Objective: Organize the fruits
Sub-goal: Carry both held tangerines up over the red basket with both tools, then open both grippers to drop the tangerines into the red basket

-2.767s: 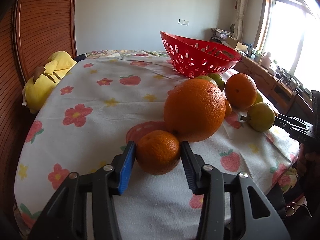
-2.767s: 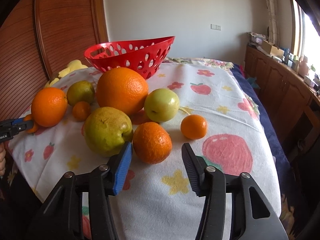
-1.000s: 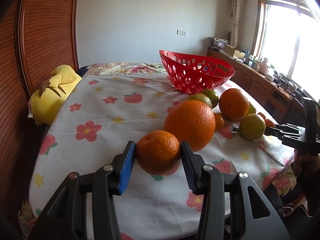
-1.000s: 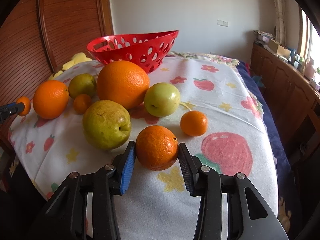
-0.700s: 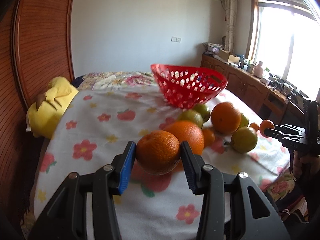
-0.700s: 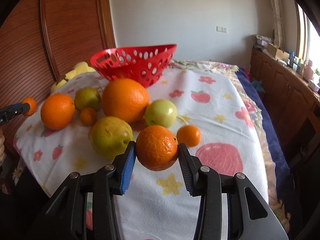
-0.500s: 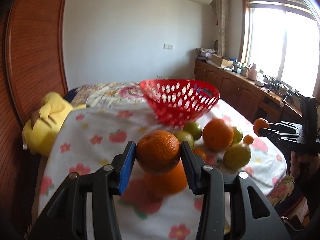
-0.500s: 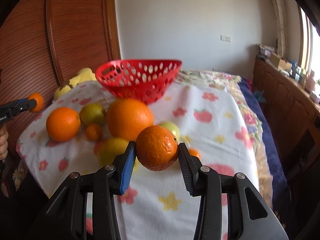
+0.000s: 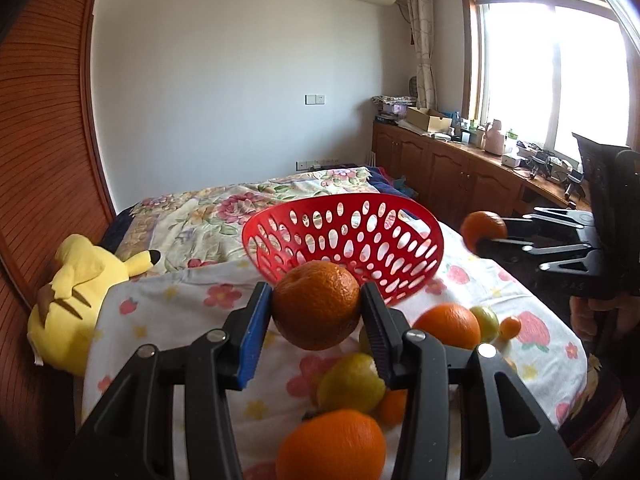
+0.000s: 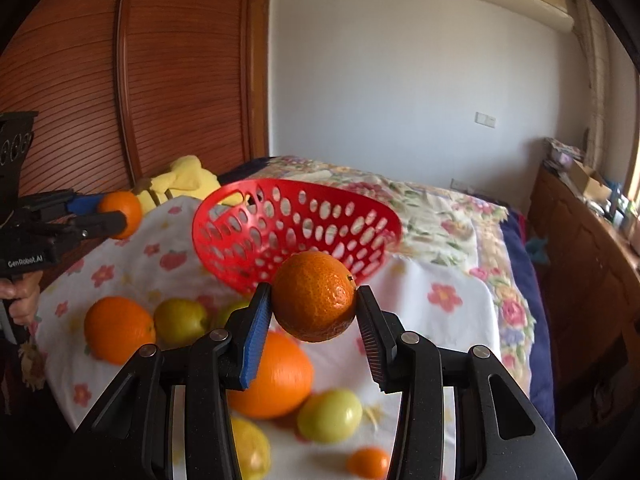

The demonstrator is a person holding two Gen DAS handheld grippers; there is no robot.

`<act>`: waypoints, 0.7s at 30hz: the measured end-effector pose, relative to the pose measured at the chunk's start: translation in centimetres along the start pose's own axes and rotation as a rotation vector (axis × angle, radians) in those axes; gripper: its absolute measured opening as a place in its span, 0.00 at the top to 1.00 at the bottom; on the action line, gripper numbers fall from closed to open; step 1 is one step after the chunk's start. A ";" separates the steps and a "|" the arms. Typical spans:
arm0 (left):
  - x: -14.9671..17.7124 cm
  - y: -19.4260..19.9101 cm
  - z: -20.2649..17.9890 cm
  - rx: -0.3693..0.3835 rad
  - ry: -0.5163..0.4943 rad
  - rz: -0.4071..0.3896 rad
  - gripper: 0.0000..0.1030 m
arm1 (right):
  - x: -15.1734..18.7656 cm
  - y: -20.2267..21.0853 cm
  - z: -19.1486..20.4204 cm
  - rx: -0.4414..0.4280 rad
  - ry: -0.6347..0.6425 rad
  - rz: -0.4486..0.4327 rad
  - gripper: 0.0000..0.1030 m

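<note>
Over on the far left, a yellow plush toy (image 9: 76, 280) lies against the wooden headboard (image 9: 44, 152), at the edge of the bed. Moving across, the left gripper (image 9: 316, 312) is up in the air with its jaws clenched on a mandarin (image 9: 316, 306), blue pad on one side, black pad on the other, both pressing the peel. Right behind that fruit sits the red basket (image 9: 344, 240), perforated, tilted, resting on the flowered cloth (image 9: 176, 296) that covers the bed, and nothing can be seen inside it from here.

Below the left gripper the loose fruit is scattered on the cloth: a large orange (image 9: 332, 446) nearest the camera, a yellow-green pear (image 9: 348, 384) just behind it, another orange (image 9: 448, 326) further right, a green apple (image 9: 486, 318) beside that and a tiny mandarin (image 9: 510, 327) at the end of the row.

Further right, the right gripper (image 9: 480, 236) holds level near the basket's rim, jaws grasping a second mandarin (image 9: 482, 226); the right wrist view shows that fruit (image 10: 314, 296) pinched firmly between both pads, with the basket directly behind it. A hand (image 9: 588, 316) grips the handle below. At the far right, a wooden cabinet (image 9: 452, 168) runs under the bright window (image 9: 548, 76).
</note>
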State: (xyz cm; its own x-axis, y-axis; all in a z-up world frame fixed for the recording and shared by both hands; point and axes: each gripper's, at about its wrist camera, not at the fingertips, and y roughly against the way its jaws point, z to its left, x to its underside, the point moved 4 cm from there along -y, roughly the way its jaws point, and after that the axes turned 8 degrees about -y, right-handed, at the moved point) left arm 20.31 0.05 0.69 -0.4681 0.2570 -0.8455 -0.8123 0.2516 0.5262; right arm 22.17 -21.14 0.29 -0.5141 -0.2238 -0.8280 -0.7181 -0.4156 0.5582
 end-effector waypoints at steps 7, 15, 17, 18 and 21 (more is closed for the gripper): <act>-1.3 -3.3 0.2 0.017 -0.023 0.031 0.57 | -1.6 -5.0 0.5 -0.034 0.037 0.073 0.58; -1.5 -6.7 0.2 0.039 -0.040 0.074 0.57 | -1.6 -9.2 1.3 -0.084 0.063 0.172 0.58; -1.6 -7.3 0.0 0.043 -0.047 0.084 0.57 | -1.4 -9.9 1.3 -0.097 0.061 0.192 0.58; -1.6 -7.7 0.0 0.045 -0.051 0.090 0.57 | -1.3 -10.1 1.3 -0.102 0.058 0.202 0.58; -1.7 -8.5 -0.1 0.051 -0.058 0.104 0.57 | -1.2 -10.8 1.0 -0.110 0.049 0.220 0.58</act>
State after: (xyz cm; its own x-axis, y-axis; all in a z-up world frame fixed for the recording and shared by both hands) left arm 27.98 -2.60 -2.34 -0.5266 0.3373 -0.7803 -0.7412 0.2673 0.6158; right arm 30.04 -15.48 -4.67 -0.6274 -0.3606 -0.6902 -0.5346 -0.4450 0.7184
